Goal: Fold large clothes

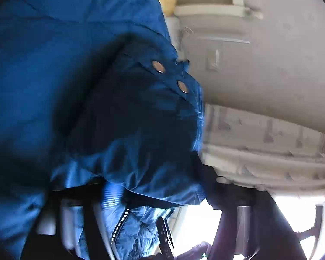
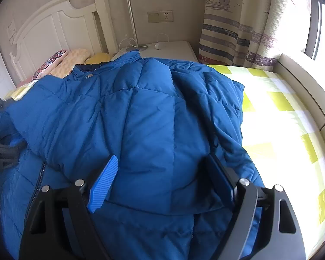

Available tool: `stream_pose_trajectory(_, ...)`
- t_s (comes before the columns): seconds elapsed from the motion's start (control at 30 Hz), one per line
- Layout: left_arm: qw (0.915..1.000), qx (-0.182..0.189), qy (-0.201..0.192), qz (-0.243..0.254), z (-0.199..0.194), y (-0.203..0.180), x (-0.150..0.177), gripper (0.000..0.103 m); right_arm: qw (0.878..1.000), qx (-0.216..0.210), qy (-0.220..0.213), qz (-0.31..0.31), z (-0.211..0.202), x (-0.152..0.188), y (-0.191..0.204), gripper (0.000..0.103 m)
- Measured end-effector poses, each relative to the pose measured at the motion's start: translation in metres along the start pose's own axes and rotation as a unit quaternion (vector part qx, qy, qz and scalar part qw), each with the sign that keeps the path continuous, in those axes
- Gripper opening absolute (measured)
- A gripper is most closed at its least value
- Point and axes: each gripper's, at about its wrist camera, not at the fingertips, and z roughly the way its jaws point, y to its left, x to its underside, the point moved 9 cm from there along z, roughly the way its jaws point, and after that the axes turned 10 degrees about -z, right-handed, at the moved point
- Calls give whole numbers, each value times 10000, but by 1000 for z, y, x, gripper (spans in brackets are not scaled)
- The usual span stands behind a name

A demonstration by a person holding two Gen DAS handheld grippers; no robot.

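A large blue puffer jacket (image 2: 140, 117) lies on the bed, its sides folded over the middle. My right gripper (image 2: 162, 173) is open, its blue-padded fingers (image 2: 104, 184) wide apart over the jacket's near part, holding nothing. In the tilted, blurred left wrist view the jacket (image 1: 80, 86) fills the frame, with two metal snaps (image 1: 158, 66) on a dark cuff or flap. My left gripper (image 1: 110, 199) is buried in the blue fabric at the bottom and appears shut on a fold beside the zipper (image 1: 120, 223). The left gripper also shows at the right wrist view's left edge (image 2: 0, 147).
The bed has a yellow-green checked sheet (image 2: 277, 117). A white headboard (image 2: 54, 28), pillows (image 2: 62, 62) and a white nightstand (image 2: 171, 49) with cables stand behind it. A striped curtain (image 2: 234, 28) and a window ledge (image 2: 303, 86) are on the right.
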Motion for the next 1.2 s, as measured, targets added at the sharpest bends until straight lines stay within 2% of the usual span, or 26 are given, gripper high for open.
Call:
stream_pose_trajectory(0.1,9973,-46,-319,667,-15,-16,-2,26,10000,-26,-19,18,-1,0,-1,82)
stream_pose_trajectory(0.13,9916,-187,-619,1123,-28,-27,1,25,10000,-30,-23,19,-1,0,-1,82)
stream_pose_trajectory(0.17,9833,-338,-885,1553,-38,-39,4,24,10000,-34,-28,16,-1,0,0,82)
stream_pose_trajectory(0.2,9628,-625,-1264,2305,-51,-57,12,24,10000,-39,-26,12,-1,0,0,82)
stream_pose_trajectory(0.23,9471,-819,-1428,2756,-57,-70,15,24,10000,-47,-27,3,-1,0,0,82)
stream_pose_trajectory(0.3,9017,-1519,-1613,3712,-59,-78,30,25,10000,-52,-35,-4,-2,-1,0,82)
stream_pose_trajectory(0.33,8752,-2027,-1709,4046,-56,-74,33,26,10000,-62,-35,3,-1,-1,0,82)
stream_pose_trajectory(0.4,7947,-3195,-1928,4787,-47,-57,33,42,10000,-85,-36,16,-1,-1,0,82)
stream_pose_trajectory(0.43,7430,-3654,-1988,5243,-39,-46,34,46,10000,-87,-38,19,-1,-1,0,82)
stream_pose_trajectory(0.47,7189,-3939,-1920,5395,-33,-33,32,55,10000,-84,-38,19,-1,-1,0,82)
stream_pose_trajectory(0.5,7285,-3976,-1774,5289,-31,-26,28,65,10000,-83,-37,17,-1,-1,0,82)
stream_pose_trajectory(0.53,7773,-3732,-1478,4844,-32,-14,22,68,10000,-82,-36,15,-1,-1,0,82)
stream_pose_trajectory(0.57,8212,-3408,-1270,4397,-37,-10,16,74,10000,-83,-37,16,-1,-1,0,82)
stream_pose_trajectory(0.63,8741,-2862,-1218,3731,-55,-12,7,79,10000,-89,-35,21,-1,-1,0,82)
stream_pose_trajectory(0.67,8863,-2603,-1521,3515,-73,-21,3,79,10000,-86,-36,19,-1,-1,0,82)
stream_pose_trajectory(0.7,8852,-2459,-1908,3458,-89,-28,4,79,10000,-85,-34,19,-1,-1,0,83)
stream_pose_trajectory(0.73,8709,-2317,-2550,3503,-111,-43,5,79,10000,-86,-32,18,-1,-1,0,83)
stream_pose_trajectory(0.77,8535,-2282,-2900,3680,-123,-57,9,82,10000,-87,-27,18,-1,-1,0,83)
stream_pose_trajectory(0.8,8362,-2359,-2987,3947,-121,-69,14,87,10000,-89,-24,13,-1,-1,1,84)
stream_pose_trajectory(0.87,8080,-2783,-2600,4495,-93,-71,30,92,10000,-94,-11,-5,-1,-1,2,86)
stream_pose_trajectory(0.9,7975,-2991,-2293,4712,-72,-66,32,92,10000,-87,-3,-13,0,-1,2,86)
stream_pose_trajectory(0.97,7822,-3277,-2026,4897,-56,-51,28,93,10000,-80,14,-15,0,-1,2,90)
stream_pose_trajectory(1.0,7807,-3499,-1815,4848,-38,-34,20,93,9999,-108,31,-14,1,0,2,94)
stream_pose_trajectory(1.07,7856,-3734,-1571,4677,-28,0,7,94,9998,-203,69,-44,2,0,5,101)
stream_pose_trajectory(1.1,7776,-3767,-1600,4773,-24,2,8,94,9997,-212,86,-72,2,1,6,101)
stream_pose_trajectory(1.2,7736,-3723,-1630,4862,-24,5,14,95,9997,-196,138,-82,3,2,6,101)
